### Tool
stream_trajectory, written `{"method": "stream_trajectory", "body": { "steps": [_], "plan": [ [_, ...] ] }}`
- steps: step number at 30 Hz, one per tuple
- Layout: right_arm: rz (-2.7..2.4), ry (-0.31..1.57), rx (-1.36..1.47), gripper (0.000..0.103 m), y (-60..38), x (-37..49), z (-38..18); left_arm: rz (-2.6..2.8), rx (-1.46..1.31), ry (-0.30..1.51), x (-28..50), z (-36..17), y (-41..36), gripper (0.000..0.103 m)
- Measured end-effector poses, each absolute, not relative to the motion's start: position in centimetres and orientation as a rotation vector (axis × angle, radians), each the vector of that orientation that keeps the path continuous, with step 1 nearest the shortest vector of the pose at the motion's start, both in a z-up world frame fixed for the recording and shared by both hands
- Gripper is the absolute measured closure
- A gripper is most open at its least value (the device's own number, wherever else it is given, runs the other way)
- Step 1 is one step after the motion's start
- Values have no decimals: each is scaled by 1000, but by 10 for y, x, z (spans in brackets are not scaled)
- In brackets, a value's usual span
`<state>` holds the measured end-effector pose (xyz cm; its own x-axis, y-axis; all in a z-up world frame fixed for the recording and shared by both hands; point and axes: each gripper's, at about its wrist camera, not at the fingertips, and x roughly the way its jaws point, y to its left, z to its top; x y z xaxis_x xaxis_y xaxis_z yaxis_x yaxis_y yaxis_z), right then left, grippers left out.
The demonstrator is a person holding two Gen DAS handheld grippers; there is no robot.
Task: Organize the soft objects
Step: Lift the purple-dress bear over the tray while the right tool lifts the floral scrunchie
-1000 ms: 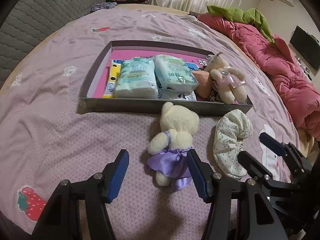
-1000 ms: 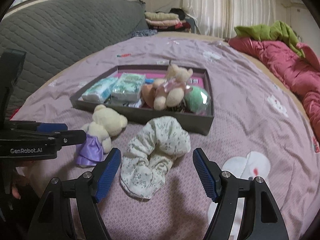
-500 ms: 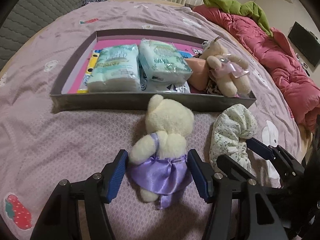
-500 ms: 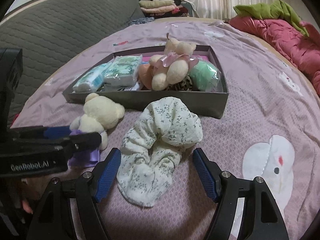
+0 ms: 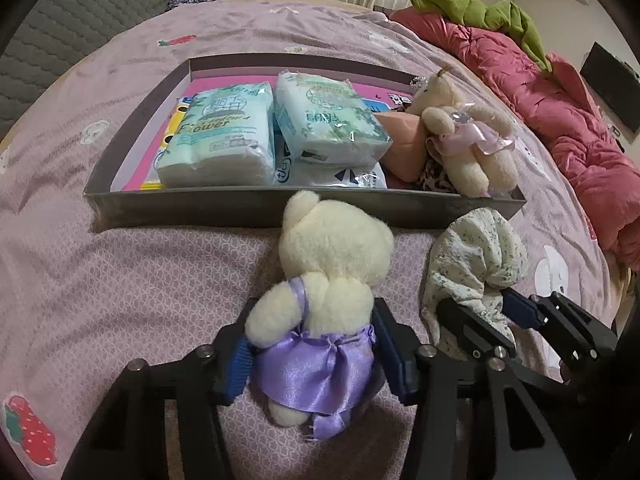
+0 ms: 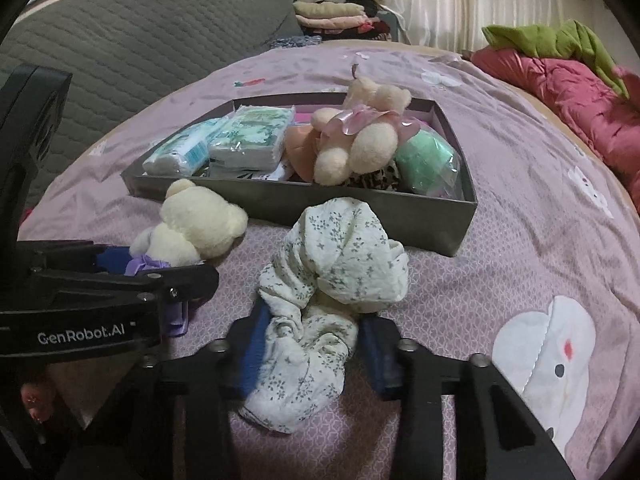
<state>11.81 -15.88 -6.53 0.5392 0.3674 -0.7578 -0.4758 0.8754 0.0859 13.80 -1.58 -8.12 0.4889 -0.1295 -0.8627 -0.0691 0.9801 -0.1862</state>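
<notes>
Both our claws have dropped toward the bed in front of the tray (image 5: 256, 204): left claw (image 5: 316, 354) closing around the teddy bear (image 5: 332, 260), right claw (image 6: 310, 350) closing around the floral cloth (image 6: 328, 268).

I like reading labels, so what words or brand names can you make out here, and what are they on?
"GenRobot.AI": on the left tongs' black arm.
"Flower": on the left tissue pack in the tray; its other print is too blurred.
Second tissue pack: print unreadable.
</notes>
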Motion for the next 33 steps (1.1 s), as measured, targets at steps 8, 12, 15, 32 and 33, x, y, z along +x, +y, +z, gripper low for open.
{"method": "stream_trajectory", "body": {
  "steps": [8, 12, 15, 32, 33],
  "plan": [
    [547, 829, -121, 83, -160, 111, -51, -78, -246, 1030, 129, -71, -12, 61],
    [575, 789, -99, 83, -163, 105, -39, -92, -255, 1001, 123, -58, -12, 61],
    [585, 752, -76, 83, -166, 103, -29, -95, -261, 977, 118, -47, -10, 61],
    [609, 590, -58, 83, -154, 116, 13, 10, -271, 851, 132, 4, 39, 61],
    [606, 583, -55, 83, -153, 119, 15, 17, -264, 845, 135, 5, 42, 61]
  ]
}}
